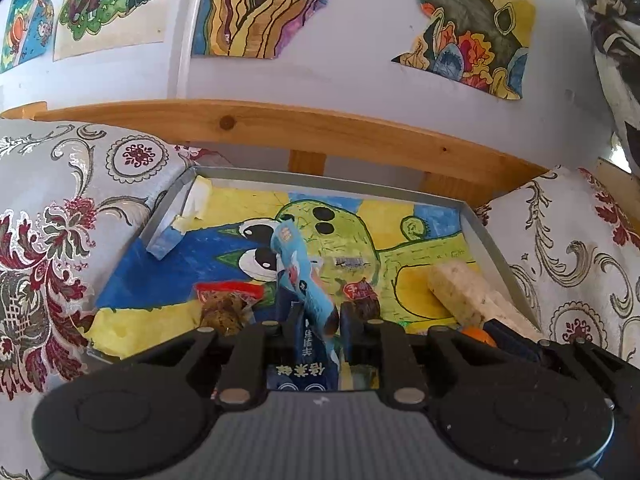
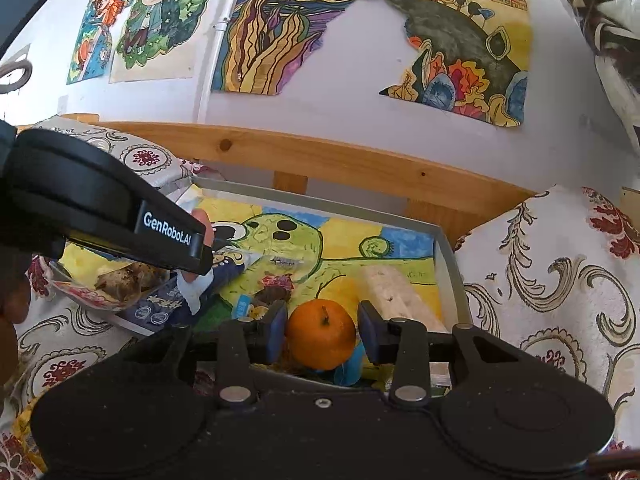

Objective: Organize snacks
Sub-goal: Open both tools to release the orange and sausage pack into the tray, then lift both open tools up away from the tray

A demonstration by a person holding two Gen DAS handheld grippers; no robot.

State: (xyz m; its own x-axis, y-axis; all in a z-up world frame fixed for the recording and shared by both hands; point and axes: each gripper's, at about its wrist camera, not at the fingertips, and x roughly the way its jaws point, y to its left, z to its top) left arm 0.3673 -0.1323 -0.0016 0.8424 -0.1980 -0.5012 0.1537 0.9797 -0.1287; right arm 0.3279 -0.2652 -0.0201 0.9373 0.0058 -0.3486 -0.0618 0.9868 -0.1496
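My left gripper (image 1: 316, 320) has its jaws pinching a slim blue snack packet (image 1: 298, 268). The packet is glossy crinkled film, long and narrow, and it stands nearly upright between my pads with its long axis running up and away from me, its top leaning slightly left. It hangs over the near middle of a shallow grey metal tray (image 1: 496, 240) whose floor is lined with a painted paper sheet in blue, yellow and green.

My right gripper (image 2: 322, 332) has its 2 blue-padded jaws spread on either side of a round orange (image 2: 320, 334), which has dimpled skin and a short dark stem pointing up. I cannot tell whether the pads touch the fruit; a thin gap seems to show on the right side. The orange sits at the near edge of the tray, and my right gripper points forward toward the far wall.

A pale, rough, grainy rice cake bar (image 2: 394, 292) lies along the tray's right wall, long axis running near to far. A clear wrapper with a red edge holding brown lumpy snacks (image 1: 226, 308) sits near left, and a small dark snack with a red label (image 1: 362, 300) lies just right of the packet. Embroidered floral cloth (image 1: 52, 240) surrounds the tray, with a pine rail (image 1: 280, 128) beyond.
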